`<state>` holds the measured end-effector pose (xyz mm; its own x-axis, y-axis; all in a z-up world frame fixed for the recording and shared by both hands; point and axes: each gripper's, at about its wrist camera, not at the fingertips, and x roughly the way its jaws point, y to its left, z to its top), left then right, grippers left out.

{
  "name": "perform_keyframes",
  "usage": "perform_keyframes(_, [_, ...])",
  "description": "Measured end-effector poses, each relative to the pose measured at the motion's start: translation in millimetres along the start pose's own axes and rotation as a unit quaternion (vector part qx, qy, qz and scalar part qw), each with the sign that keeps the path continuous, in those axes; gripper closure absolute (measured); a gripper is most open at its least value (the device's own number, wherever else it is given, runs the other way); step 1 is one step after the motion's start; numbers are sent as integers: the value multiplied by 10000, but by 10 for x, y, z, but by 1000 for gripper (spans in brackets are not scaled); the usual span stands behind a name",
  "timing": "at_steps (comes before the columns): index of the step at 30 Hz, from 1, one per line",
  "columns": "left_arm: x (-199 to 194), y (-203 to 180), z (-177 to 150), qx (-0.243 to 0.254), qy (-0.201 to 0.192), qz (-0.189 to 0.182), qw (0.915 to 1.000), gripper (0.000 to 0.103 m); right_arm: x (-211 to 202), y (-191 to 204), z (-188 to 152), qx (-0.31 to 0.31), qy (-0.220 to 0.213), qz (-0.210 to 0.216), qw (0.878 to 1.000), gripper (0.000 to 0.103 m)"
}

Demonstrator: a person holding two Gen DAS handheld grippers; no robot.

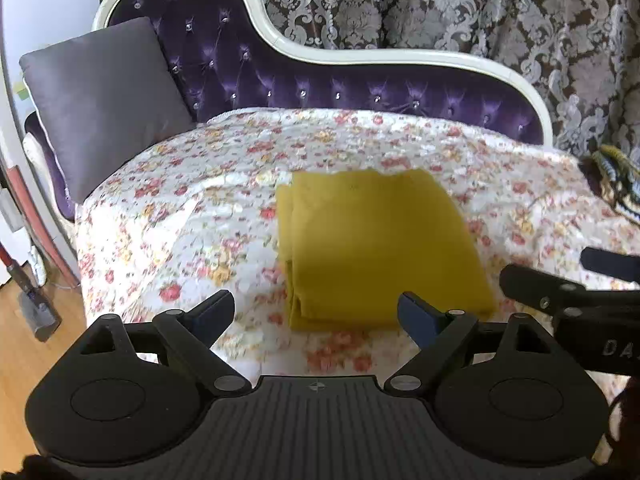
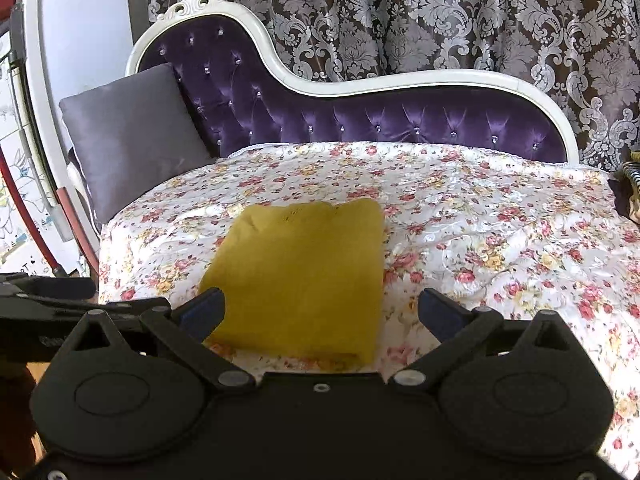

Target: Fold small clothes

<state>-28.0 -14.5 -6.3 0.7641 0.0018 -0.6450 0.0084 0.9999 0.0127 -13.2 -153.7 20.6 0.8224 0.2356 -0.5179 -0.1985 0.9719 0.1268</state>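
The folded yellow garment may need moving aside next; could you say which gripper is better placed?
Probably the right gripper: the yellow garment lies between its open fingers, whereas it sits right of the left gripper.

A purple tufted chaise longue with a white carved frame [image 2: 360, 120] stood before brown damask curtains [image 2: 440, 20], grey cushion [image 2: 132, 132] propped left, wooden floor [image 1: 24, 340] below.

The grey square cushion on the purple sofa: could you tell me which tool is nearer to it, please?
Left. The left tool is on the grey square cushion's side; the right tool is farther off.
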Motion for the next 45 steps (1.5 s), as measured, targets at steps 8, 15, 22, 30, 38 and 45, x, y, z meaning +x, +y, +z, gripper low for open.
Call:
perform_keyframes(8, [-156, -51, -240, 71, 21, 103, 9999, 14, -244, 89, -179, -131, -92, -141, 9998, 1])
perform_keyframes(15, [-248, -88, -344, 112, -20, 88, 9999, 14, -355, 61, -275, 68, -99, -182, 9998, 1])
perform_keyframes(22, [-290, -84, -380, 80, -24, 83, 9999, 14, -409, 35, -308, 193, -94, -205, 9996, 1])
perform_keyframes(30, [-321, -67, -407, 48, -23, 63, 10000, 14, -411, 59, -316, 169, -73, -180, 9997, 1])
perform_keyframes(38, [-356, -66, -386, 89, -42, 91, 9999, 14, -403, 77, -304, 105, -99, -146, 9998, 1])
perform_keyframes(45, [-361, -23, -357, 22, -51, 95, 9999, 14, -348, 174, -276, -105, -56, -3, 9999, 1])
